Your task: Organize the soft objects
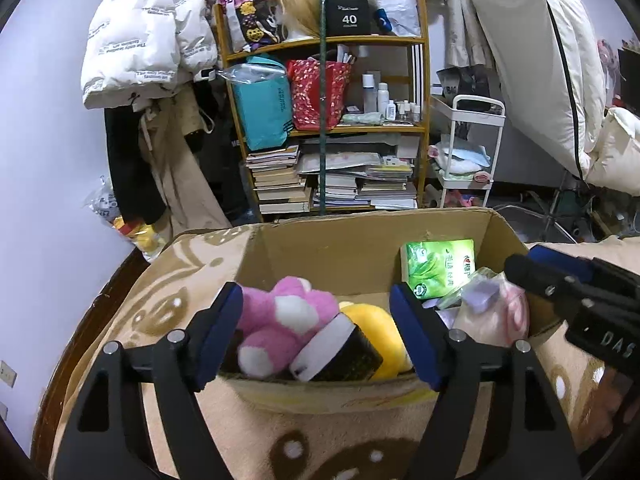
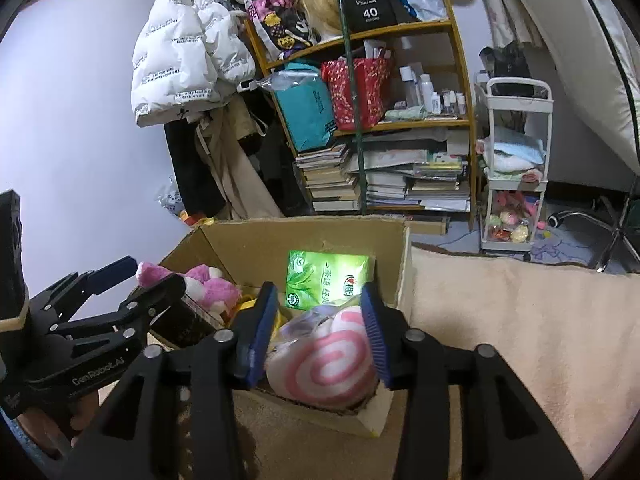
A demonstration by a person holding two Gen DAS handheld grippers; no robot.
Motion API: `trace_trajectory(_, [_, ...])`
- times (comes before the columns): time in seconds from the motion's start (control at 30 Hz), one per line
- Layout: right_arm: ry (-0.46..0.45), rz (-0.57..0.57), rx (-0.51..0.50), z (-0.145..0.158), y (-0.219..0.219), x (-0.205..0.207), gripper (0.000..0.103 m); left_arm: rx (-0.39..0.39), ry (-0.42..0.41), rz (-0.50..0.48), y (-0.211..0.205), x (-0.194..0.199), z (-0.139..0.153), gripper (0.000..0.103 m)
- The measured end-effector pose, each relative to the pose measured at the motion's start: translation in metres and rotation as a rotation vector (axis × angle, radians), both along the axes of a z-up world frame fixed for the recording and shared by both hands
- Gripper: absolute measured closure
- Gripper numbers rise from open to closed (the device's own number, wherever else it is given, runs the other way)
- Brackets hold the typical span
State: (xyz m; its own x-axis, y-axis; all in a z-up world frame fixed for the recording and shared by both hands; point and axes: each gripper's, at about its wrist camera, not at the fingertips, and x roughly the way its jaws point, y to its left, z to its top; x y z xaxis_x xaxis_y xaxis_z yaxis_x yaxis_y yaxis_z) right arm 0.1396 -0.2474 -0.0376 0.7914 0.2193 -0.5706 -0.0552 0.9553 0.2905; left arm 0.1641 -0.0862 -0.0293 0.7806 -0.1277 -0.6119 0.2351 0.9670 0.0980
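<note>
A cardboard box (image 1: 320, 256) stands on the blanket-covered bed. It holds a pink plush (image 1: 280, 316), a yellow plush (image 1: 378, 332), a black-and-white sushi-like plush (image 1: 340, 350), a green tissue pack (image 1: 438, 266) and a pink-swirl roll plush (image 2: 324, 364). My left gripper (image 1: 318, 336) is open and empty over the box's left half. My right gripper (image 2: 320, 336) has its jaws at both sides of the swirl roll, at the box's near right corner; it also shows in the left wrist view (image 1: 532, 276). The box also shows in the right wrist view (image 2: 304, 236).
A wooden shelf (image 1: 324, 124) with bags, bottles and stacked books stands behind the box. A white trolley (image 1: 472, 148) stands to its right. Coats hang at left. A beige blanket (image 2: 520, 320) covers the bed right of the box.
</note>
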Motion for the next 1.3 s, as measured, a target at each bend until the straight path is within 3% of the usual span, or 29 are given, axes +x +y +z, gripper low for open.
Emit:
trace_trajectory(0.1, [-0.012,-0.007,-0.019,0.008,0.0,-0.008,0.044,-0.006,-0.008,0.013,0.008,-0.008,0.006,0.019])
trace_trajectory(0.17, [-0.019,-0.012,-0.041,0.013,0.001,-0.015,0.036,-0.01,-0.022,0.022,0.013,-0.013,0.011,0.018])
trace_trajectory(0.3, [-0.023,-0.022,-0.051,0.02,0.002,-0.026,0.031,-0.021,-0.033,0.034,0.023,-0.024,0.02,0.016])
trace_trajectory(0.37, [-0.03,-0.029,-0.06,0.024,0.003,-0.033,0.022,-0.029,-0.04,0.038,0.027,-0.029,0.025,0.014])
trace_trajectory(0.5, [-0.048,-0.032,-0.072,0.034,0.005,-0.047,0.015,-0.035,-0.056,0.054,0.036,-0.043,0.034,0.009])
trace_trajectory(0.67, [-0.085,-0.051,-0.084,0.047,0.006,-0.068,0.0,-0.04,-0.056,0.07,0.046,-0.063,0.043,0.005])
trace_trajectory(1.3, [-0.17,-0.091,-0.14,0.089,0.016,-0.132,0.0,-0.012,-0.147,0.073,0.076,-0.148,0.073,0.001])
